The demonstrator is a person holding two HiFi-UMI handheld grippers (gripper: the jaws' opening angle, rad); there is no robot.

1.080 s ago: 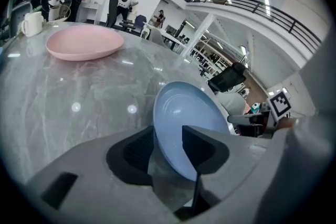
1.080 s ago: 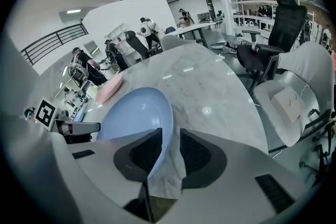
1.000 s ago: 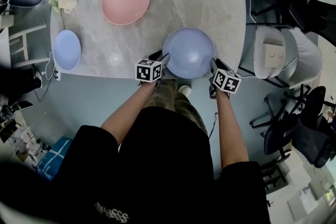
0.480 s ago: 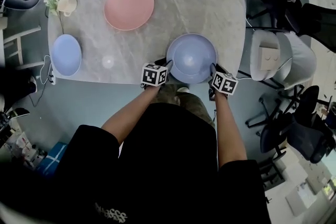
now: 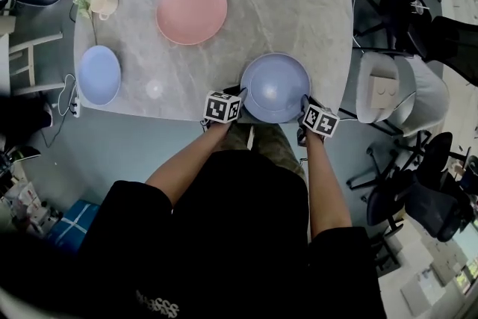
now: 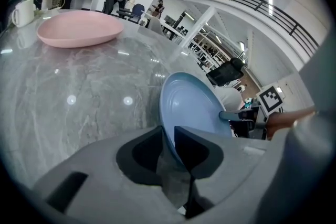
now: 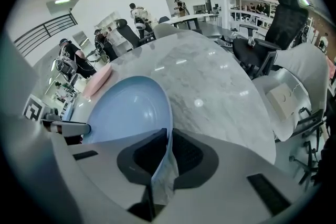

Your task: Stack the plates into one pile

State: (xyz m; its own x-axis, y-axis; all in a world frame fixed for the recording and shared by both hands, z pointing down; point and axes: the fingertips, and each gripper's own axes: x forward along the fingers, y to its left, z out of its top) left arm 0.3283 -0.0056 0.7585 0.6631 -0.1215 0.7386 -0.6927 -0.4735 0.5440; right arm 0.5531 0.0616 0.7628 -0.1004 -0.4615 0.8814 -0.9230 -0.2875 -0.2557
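A large blue plate (image 5: pixel 275 87) sits at the marble table's near edge. My left gripper (image 5: pixel 240 95) is at its left rim and my right gripper (image 5: pixel 304 104) at its right rim. In the left gripper view the plate (image 6: pixel 191 105) has its rim between the jaws of the left gripper (image 6: pixel 168 131), which have just been closing and now press on it. The right gripper view shows the same: the right gripper (image 7: pixel 169 134) has just been closing and pinches the plate's (image 7: pixel 128 107) rim. A pink plate (image 5: pixel 192 10) lies farther back and a small blue plate (image 5: pixel 99 75) at the left edge.
A white mug with flowers (image 5: pixel 95 0) stands at the table's far left corner. White and black chairs (image 5: pixel 388 82) crowd the right side. The table's (image 5: pixel 314 19) front edge runs just under both grippers.
Both grippers have stayed at the large blue plate's two sides. The whole scene has shifted slightly down in the head view.
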